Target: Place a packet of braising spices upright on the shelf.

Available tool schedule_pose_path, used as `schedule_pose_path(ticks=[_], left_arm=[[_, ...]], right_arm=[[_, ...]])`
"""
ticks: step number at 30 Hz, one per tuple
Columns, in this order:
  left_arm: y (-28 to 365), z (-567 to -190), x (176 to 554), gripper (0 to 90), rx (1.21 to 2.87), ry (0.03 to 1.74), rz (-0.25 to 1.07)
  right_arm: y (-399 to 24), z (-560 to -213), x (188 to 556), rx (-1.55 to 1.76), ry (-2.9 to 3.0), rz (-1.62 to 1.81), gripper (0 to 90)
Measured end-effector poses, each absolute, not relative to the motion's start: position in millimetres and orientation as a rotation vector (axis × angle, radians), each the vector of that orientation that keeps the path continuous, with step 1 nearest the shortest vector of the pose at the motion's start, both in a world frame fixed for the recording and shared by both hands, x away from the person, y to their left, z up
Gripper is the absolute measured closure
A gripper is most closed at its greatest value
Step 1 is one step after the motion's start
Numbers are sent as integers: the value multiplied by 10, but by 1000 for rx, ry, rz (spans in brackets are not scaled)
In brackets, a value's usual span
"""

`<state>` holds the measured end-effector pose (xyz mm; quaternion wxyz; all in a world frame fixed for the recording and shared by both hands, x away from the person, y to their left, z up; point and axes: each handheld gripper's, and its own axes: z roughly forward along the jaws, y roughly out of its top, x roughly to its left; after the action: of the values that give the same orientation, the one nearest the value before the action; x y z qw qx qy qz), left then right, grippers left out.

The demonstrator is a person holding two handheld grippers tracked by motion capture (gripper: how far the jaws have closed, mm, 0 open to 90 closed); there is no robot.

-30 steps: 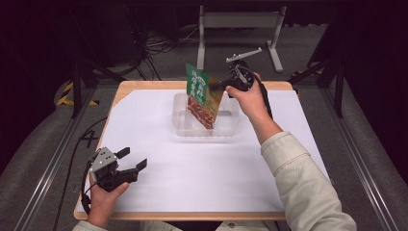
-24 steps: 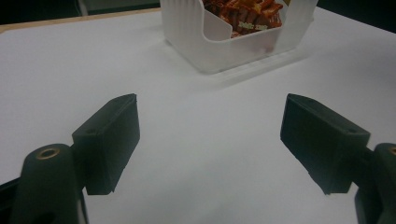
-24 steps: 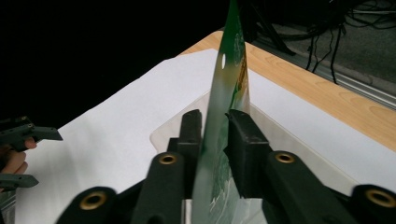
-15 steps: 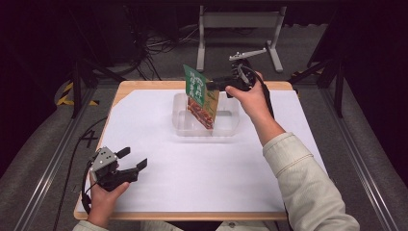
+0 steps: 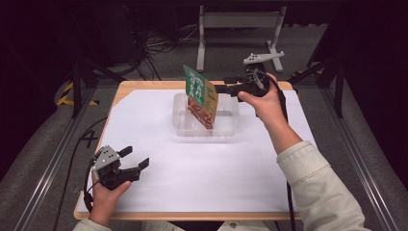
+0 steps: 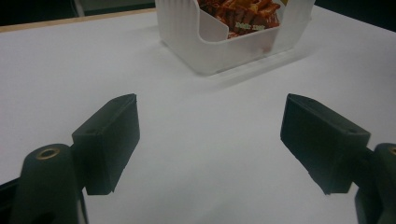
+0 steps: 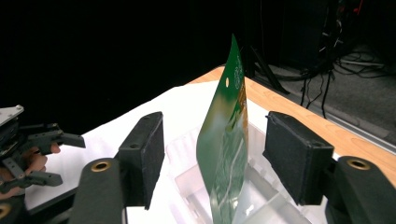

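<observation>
A green snack bag (image 5: pixel 198 95) stands on end in a clear plastic bin (image 5: pixel 226 132) at the table's far middle, leaning left. My right gripper (image 5: pixel 224 85) hovers just right of the bag's top edge. Its jaws have just been opening. In the right gripper view the bag (image 7: pixel 224 140) rises between the pads of the gripper (image 7: pixel 215 123), with a gap on each side. My left gripper (image 5: pixel 135 157) rests open at the near left, holding nothing. In the left gripper view the gripper (image 6: pixel 210 116) faces the bin (image 6: pixel 224 51) and the bag's red print (image 6: pixel 238 14).
A white sheet (image 5: pixel 192 168) covers the wooden table (image 5: pixel 139 85). A grey metal stand (image 5: pixel 235 21) and cables lie on the floor behind the table. Rails run along both sides of the table.
The right gripper's jaws opened off the bag's top and the hand drew back to the right and slightly up. The bag stays standing in the bin. The left gripper has not moved.
</observation>
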<state>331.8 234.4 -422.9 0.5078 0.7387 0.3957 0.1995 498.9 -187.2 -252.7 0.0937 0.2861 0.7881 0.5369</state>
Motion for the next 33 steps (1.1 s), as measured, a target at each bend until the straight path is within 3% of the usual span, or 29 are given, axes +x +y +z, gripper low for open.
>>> schedule_pose_path(ticks=[27, 33], left_arm=[[2264, -4210, 3393, 205, 1784, 926, 463], [2270, -4203, 3390, 205, 1781, 917, 451]], right_arm=[[-2527, -2444, 4366, 775, 2256, 1590, 290], [-2631, -2475, 4298, 756, 2229, 1597, 323]])
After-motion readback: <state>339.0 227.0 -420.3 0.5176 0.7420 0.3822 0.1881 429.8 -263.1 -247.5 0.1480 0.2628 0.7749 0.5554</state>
